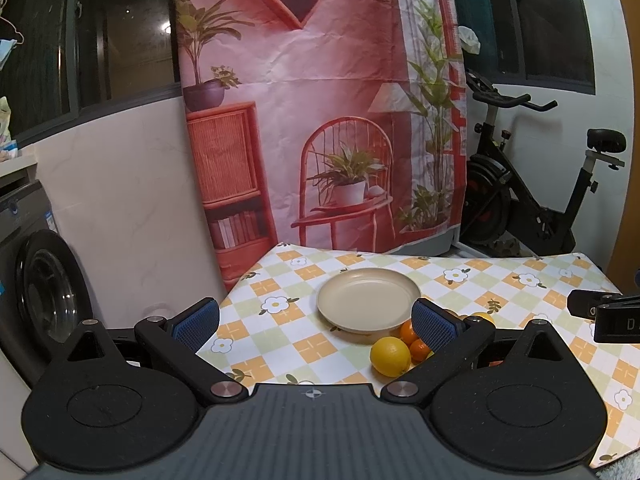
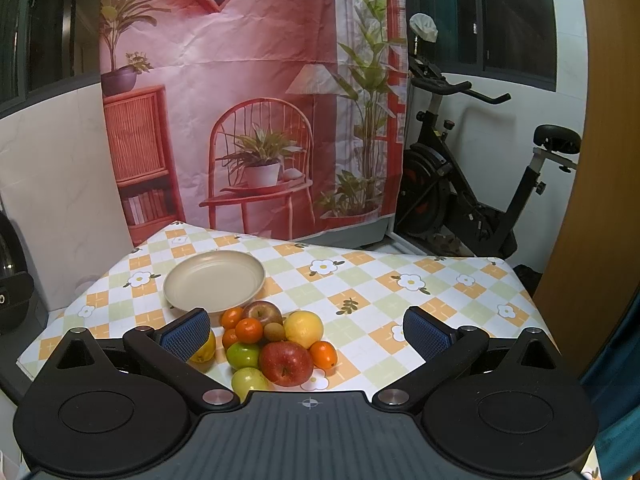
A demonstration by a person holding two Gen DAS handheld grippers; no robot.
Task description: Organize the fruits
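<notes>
From the left wrist view, the left tongs (image 1: 316, 320) are spread wide with nothing between the blue pads, hanging over the near left part of the table (image 1: 520, 280). The beige plate (image 1: 368, 300) sits straight ahead and it's empty, while the fruit is off to the right: a lemon (image 1: 390, 356) just past the right pad, with a couple of small oranges (image 1: 412, 338) tucked behind that pad, so most of the pile is hidden here. The tip of the other tool pokes in at the right edge. Switching to the right wrist view, the right tongs (image 2: 306, 334) are also wide open and empty, and the whole fruit pile (image 2: 272, 344) lies right between and just ahead of them, so I'd say the right hand is the nearer one for a first grab. The big red apple (image 2: 286, 362) is the closest, pretty much round so no real long axis to fuss over, with green apples (image 2: 243, 355) touching it on the left and a yellow orange (image 2: 304, 328) behind. The plate (image 2: 214, 280) is ahead and to the left, just beyond the pile. Surface is a checkered flowery tablecloth (image 2: 360, 280), with a printed backdrop (image 2: 240, 80) and an exercise bike (image 2: 460, 184) behind.
</notes>
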